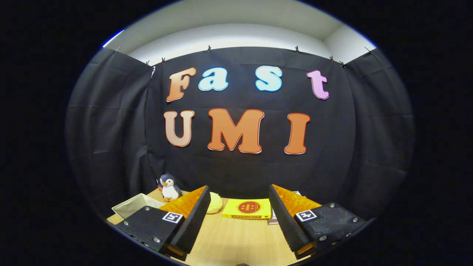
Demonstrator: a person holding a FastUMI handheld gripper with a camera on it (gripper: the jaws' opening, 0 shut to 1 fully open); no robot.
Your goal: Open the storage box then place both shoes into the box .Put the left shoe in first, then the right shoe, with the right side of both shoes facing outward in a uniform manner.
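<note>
The hand-held gripper (238, 207) is being held wide open above the wooden tabletop (236, 240), with nothing gripped. Beyond the fingers, a yellow book (247, 209) and a pale yellow soft lump (215, 203) are being seen. The open storage box (135, 205) is lying beside the left finger, near a penguin plush toy (169, 187).
</note>
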